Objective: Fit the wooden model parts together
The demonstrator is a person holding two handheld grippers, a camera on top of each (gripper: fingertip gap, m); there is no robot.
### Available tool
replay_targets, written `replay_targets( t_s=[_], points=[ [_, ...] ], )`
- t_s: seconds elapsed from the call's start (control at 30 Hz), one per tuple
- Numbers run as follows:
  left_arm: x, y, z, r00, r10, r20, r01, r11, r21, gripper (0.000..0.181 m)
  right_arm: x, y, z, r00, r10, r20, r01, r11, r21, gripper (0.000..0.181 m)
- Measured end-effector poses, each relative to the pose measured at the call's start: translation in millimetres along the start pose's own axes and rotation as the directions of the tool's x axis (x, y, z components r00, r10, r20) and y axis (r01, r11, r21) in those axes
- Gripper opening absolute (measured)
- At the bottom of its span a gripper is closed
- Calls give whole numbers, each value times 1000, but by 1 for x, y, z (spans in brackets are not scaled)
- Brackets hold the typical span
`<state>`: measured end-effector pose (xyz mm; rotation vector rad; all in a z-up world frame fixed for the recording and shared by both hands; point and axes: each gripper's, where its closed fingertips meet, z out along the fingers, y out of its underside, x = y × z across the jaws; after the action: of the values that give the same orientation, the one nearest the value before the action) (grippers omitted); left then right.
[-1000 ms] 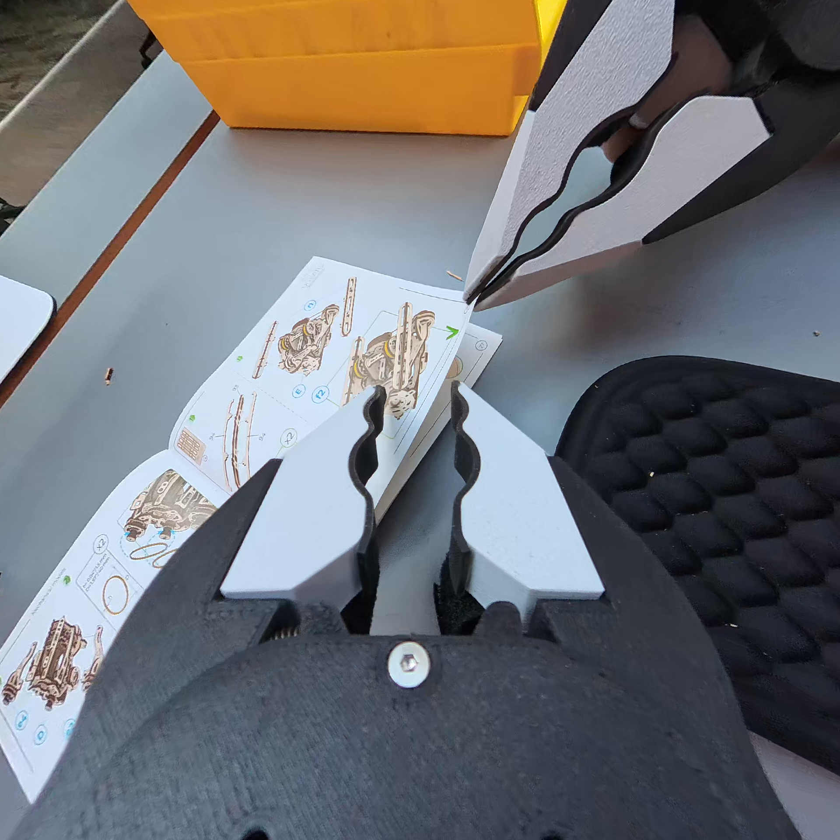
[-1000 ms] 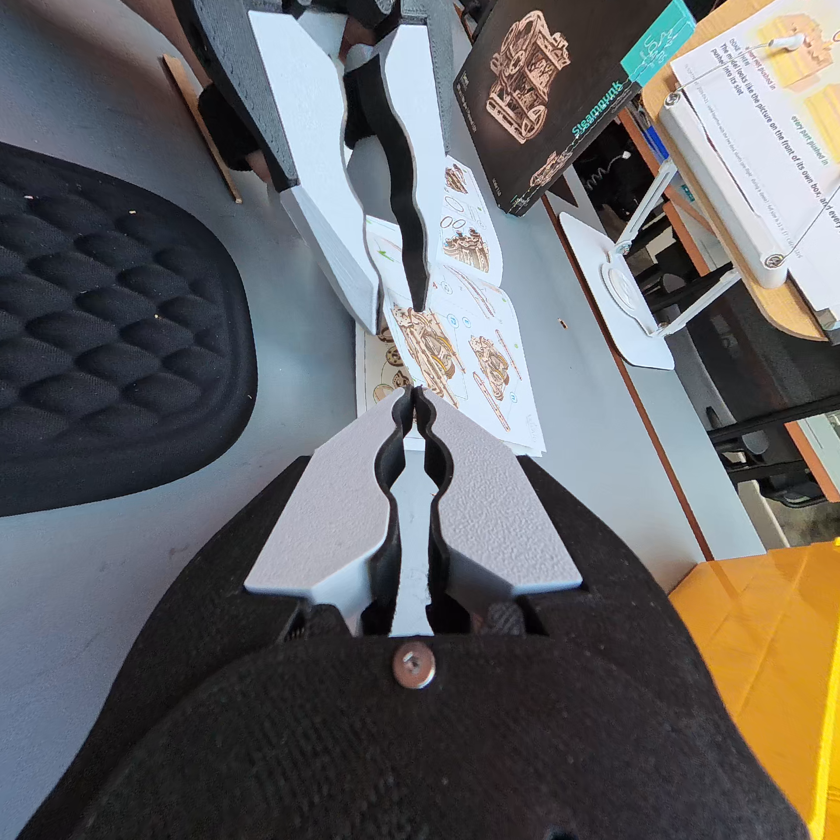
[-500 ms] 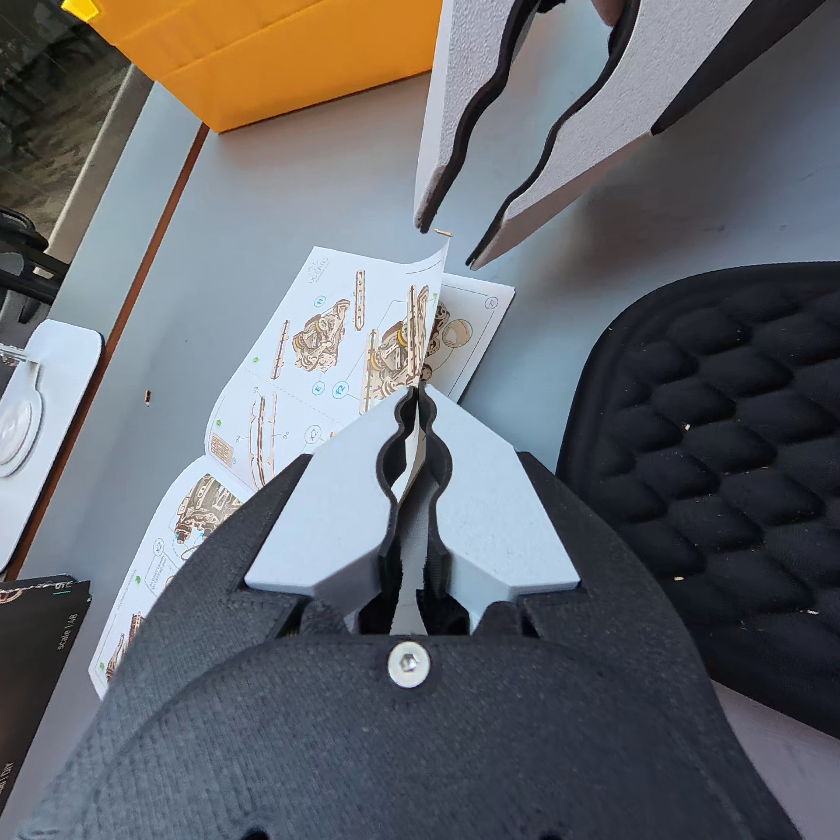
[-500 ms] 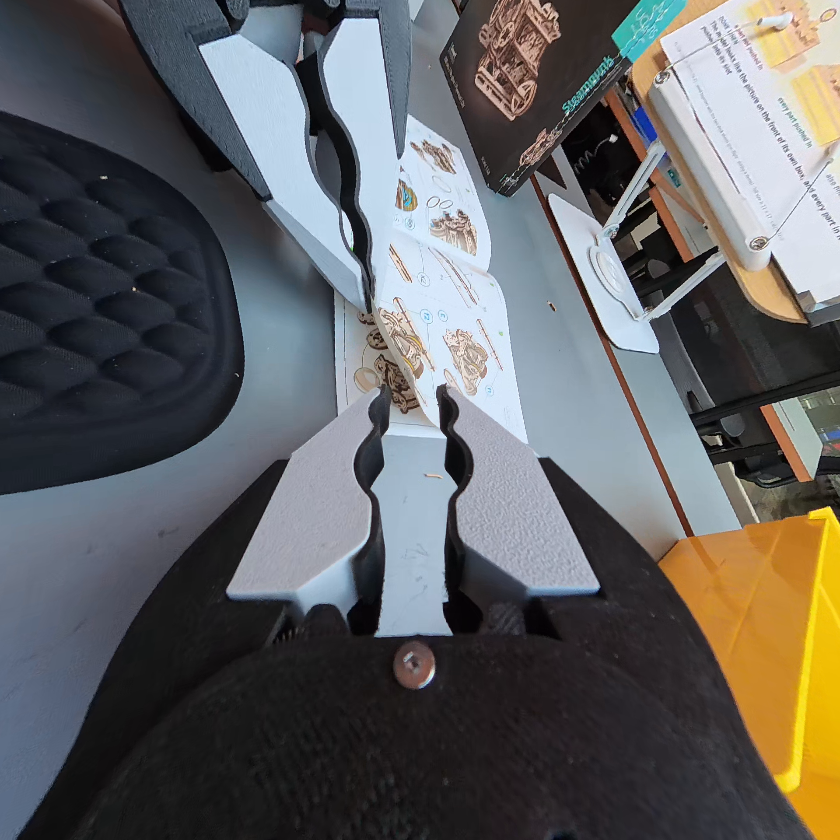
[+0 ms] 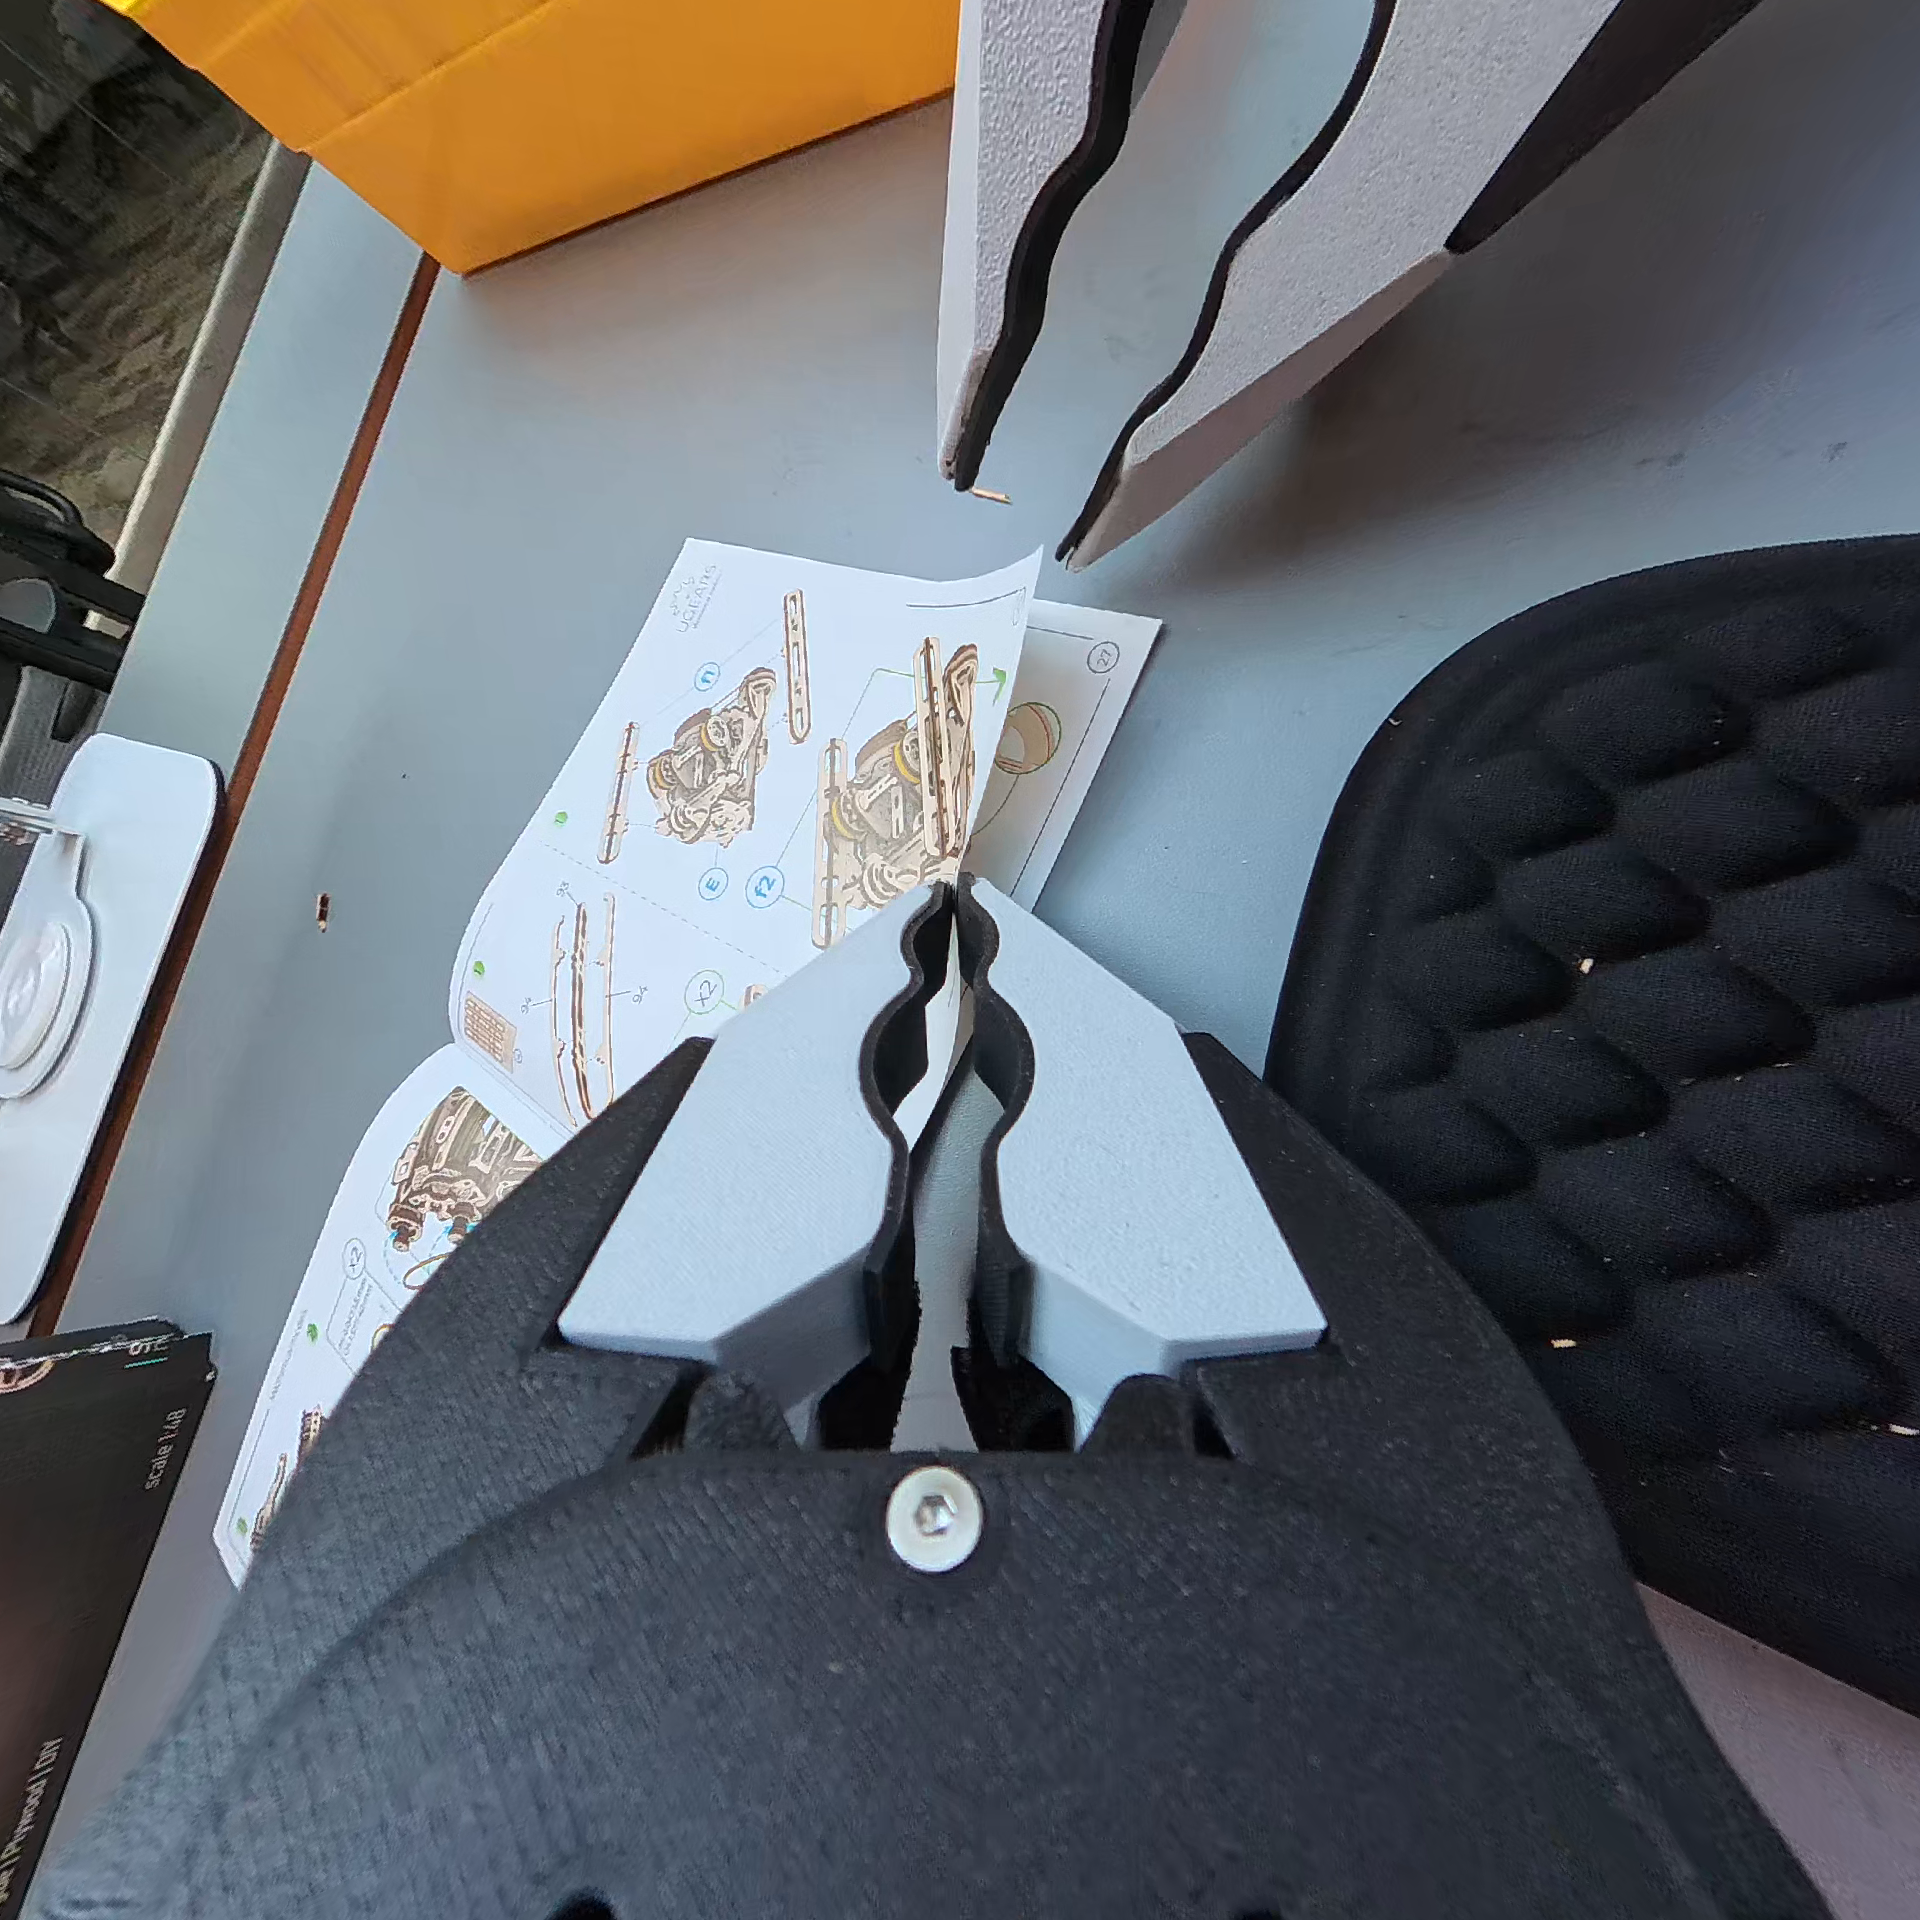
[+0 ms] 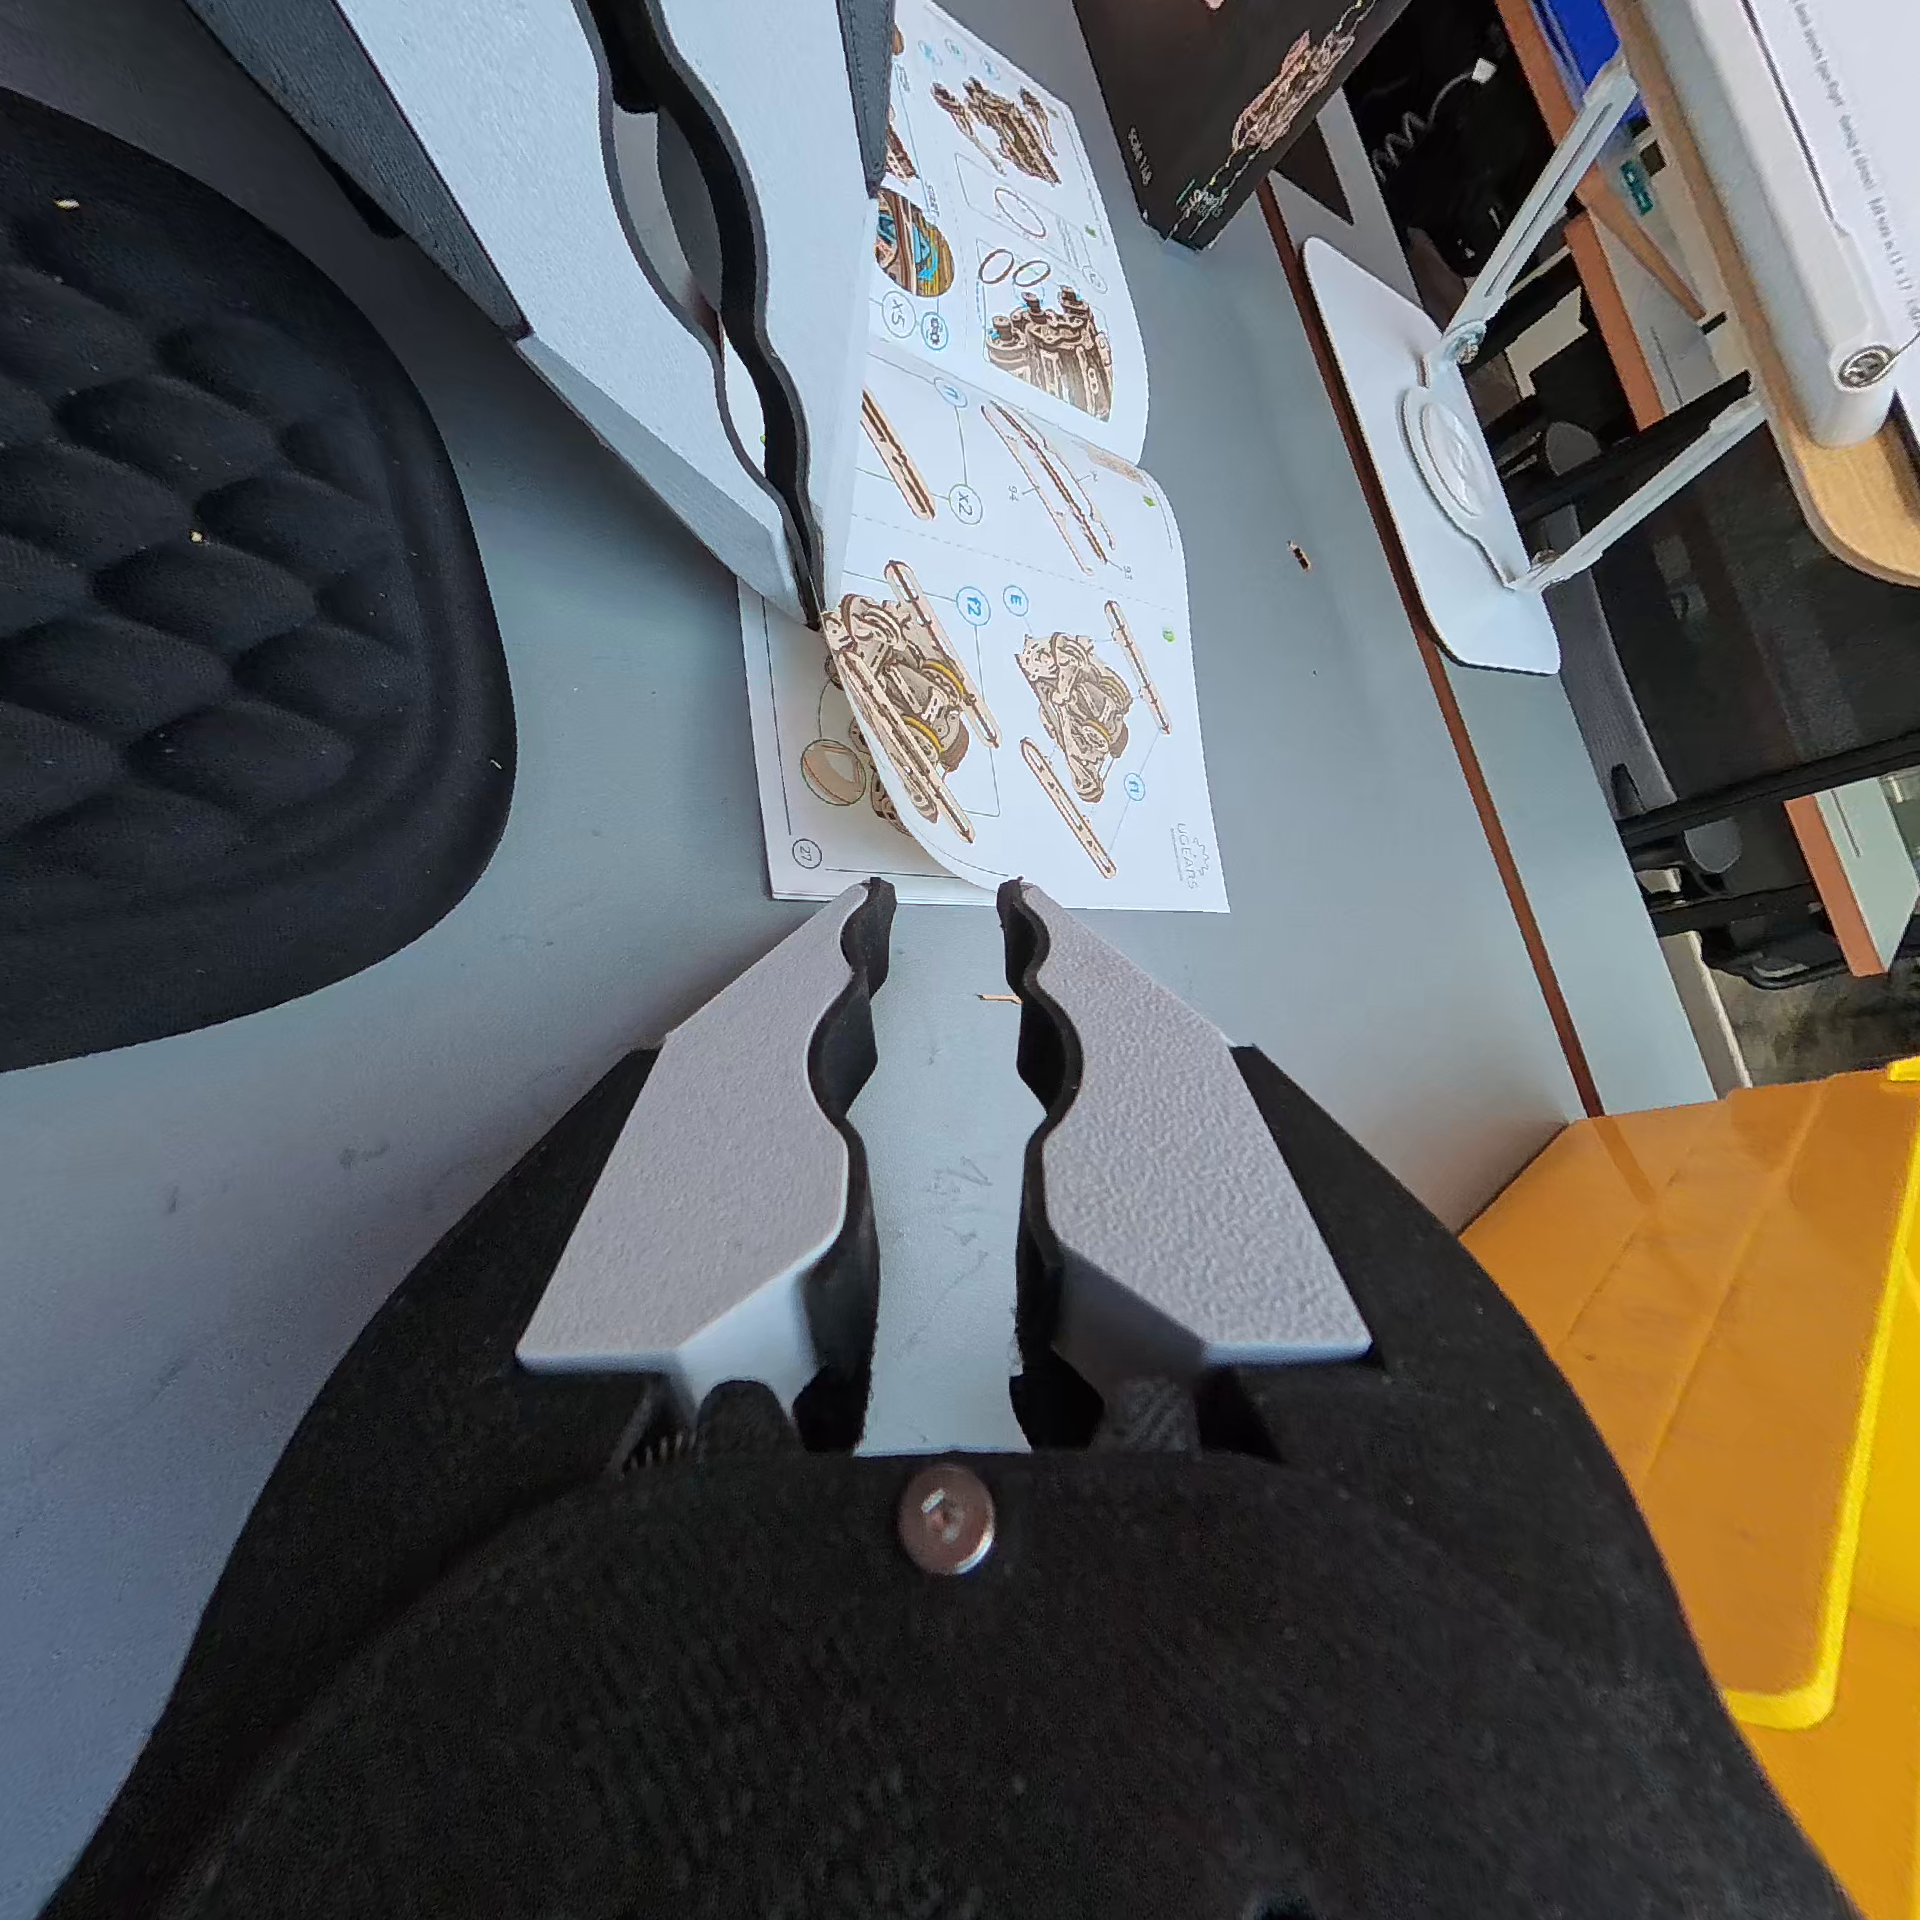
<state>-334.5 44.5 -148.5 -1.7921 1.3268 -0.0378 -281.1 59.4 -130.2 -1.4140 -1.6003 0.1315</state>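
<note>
An open instruction booklet (image 5: 748, 790) with pictures of the wooden model lies on the grey table (image 5: 644, 436). My left gripper (image 5: 954, 891) is shut on the edge of its top page, which curls up off the page below. The booklet (image 6: 1039, 623) and the left gripper (image 6: 810, 603) also show in the right wrist view. My right gripper (image 6: 945, 894) is open and empty, just short of the booklet's near edge; it also shows in the left wrist view (image 5: 1023, 520). A tiny wood splinter (image 6: 1000, 997) lies between its fingers.
A black quilted pad (image 5: 1610, 987) lies beside the booklet. A yellow bin (image 5: 582, 104) stands behind the right gripper. The black model box (image 6: 1247, 104) and a white stand base (image 6: 1434, 468) sit by the table's brown edge. My right fingertips sit around 7 cm from my left ones.
My left gripper has shut on the page. My right gripper, shut on the page corner a second ago, has let it go, opened and drawn back a little.
</note>
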Motion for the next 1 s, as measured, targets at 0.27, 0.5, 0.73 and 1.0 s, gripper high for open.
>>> replay_targets(
  t_s=[0.27, 0.5, 0.73, 1.0],
  points=[
    [0, 1, 1, 1000, -1, -3, 1, 1000, -7, 0, 1, 2, -1, 997, -74, -37, 73, 997, -28, 20],
    [0, 2, 1, 1000, 0, -2, 0, 1000, -10, 0, 1, 4, -1, 996, -87, -36, 85, 995, -45, 20],
    [0, 1, 1, 1000, 0, 1, 0, 1000, -8, 0, 0, 5, 0, 995, -91, -37, 89, 995, -48, 19],
    [0, 1, 1, 1000, 0, 1, 0, 1000, -9, 0, 1, 6, 0, 995, -90, -38, 88, 995, -51, 19]
  ],
)
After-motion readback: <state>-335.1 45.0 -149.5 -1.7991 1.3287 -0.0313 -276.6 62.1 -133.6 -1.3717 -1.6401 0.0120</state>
